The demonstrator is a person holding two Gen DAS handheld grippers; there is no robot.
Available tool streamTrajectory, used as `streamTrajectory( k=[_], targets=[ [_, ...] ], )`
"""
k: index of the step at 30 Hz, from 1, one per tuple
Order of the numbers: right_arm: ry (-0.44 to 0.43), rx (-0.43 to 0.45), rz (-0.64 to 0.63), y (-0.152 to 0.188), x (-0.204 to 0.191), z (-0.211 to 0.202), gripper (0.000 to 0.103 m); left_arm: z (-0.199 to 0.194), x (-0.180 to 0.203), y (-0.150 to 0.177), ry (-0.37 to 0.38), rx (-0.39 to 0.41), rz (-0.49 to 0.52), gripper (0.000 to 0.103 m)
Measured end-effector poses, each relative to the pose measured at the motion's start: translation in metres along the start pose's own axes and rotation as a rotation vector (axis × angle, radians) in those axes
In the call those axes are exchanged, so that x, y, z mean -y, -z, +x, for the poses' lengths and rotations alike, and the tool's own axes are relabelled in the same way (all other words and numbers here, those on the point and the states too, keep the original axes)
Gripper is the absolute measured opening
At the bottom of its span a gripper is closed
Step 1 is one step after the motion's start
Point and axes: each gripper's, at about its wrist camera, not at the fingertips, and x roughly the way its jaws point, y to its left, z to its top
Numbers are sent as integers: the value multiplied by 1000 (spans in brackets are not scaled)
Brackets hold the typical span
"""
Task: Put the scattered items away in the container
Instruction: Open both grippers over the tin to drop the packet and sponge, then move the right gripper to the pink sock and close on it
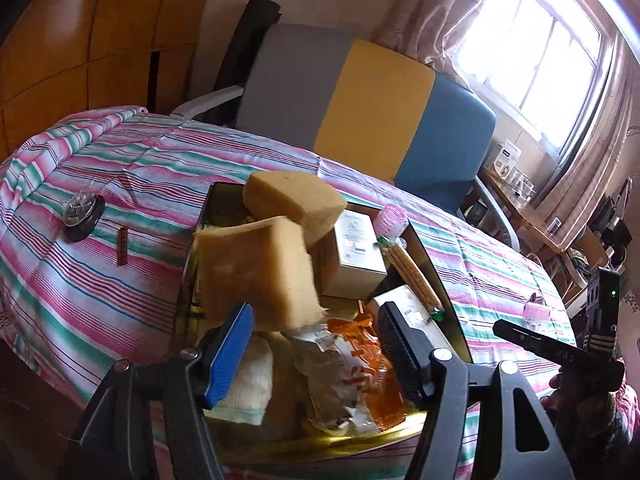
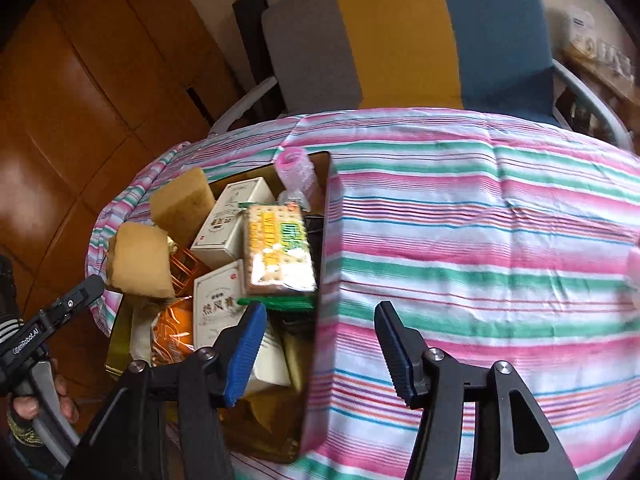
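Observation:
A gold tin container [image 1: 430, 264] [image 2: 320, 264] sits on the striped cloth, heaped with items: two tan sponges [image 1: 260, 272] [image 2: 140, 264], white boxes [image 1: 356, 248] [image 2: 230, 224], a cracker pack [image 2: 278, 248], an orange snack bag [image 1: 360, 360] and a pink-capped bottle [image 1: 390, 218] [image 2: 294, 170]. My left gripper [image 1: 316, 344] is open just above the tin, the blurred near sponge right in front of it and not held. My right gripper [image 2: 320, 344] is open and empty over the tin's right wall.
On the cloth left of the tin lie a round black-and-clear object [image 1: 82, 210] and a small red stick [image 1: 122, 246]. A pink object [image 1: 536, 310] lies to the right. A grey, yellow and blue chair [image 1: 360, 96] stands behind the table.

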Motion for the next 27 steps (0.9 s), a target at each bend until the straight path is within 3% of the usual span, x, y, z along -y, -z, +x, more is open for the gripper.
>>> streamTrajectory(
  k=[10, 16, 21, 27],
  targets=[
    [176, 120, 298, 47, 154, -86, 59, 31, 131, 42, 274, -173, 304, 67],
    [215, 185, 500, 54, 239, -119, 64, 65, 199, 82, 355, -312, 454, 67],
    [255, 218, 562, 33, 280, -124, 73, 92, 213, 110, 348, -413, 491, 67],
    [286, 210, 580, -8, 315, -102, 73, 112, 202, 118, 365, -477, 439, 67]
  ],
)
